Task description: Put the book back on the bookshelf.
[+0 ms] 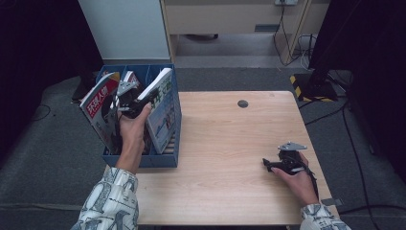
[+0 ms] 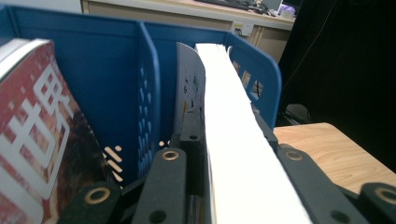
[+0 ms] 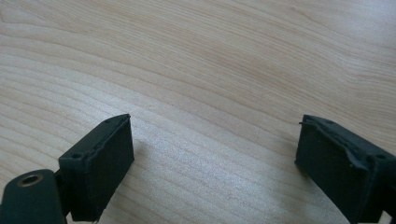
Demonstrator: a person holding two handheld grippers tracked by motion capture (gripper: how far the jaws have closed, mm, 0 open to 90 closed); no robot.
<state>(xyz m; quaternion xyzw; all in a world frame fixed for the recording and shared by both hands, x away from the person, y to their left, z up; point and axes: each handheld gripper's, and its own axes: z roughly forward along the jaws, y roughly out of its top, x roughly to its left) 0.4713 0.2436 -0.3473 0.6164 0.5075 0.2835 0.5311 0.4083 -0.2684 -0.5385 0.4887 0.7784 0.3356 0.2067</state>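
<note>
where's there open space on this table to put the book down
The wooden table is bare from the blue file box across to the right tool. The box is crowded: a red magazine, the left tool gripping a thick book.

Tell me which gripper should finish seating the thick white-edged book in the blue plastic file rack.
Left. The left gripper is clamped on the thick white-edged book, at the blue plastic file rack. The right gripper rests open on the pale wooden table, far from the rack, holding nothing.

Thick white-edged magazine (image 2: 233, 135) standing tilted in blue file box (image 2: 93, 56), clamped between left gripper (image 2: 229, 154) fingers.
</note>
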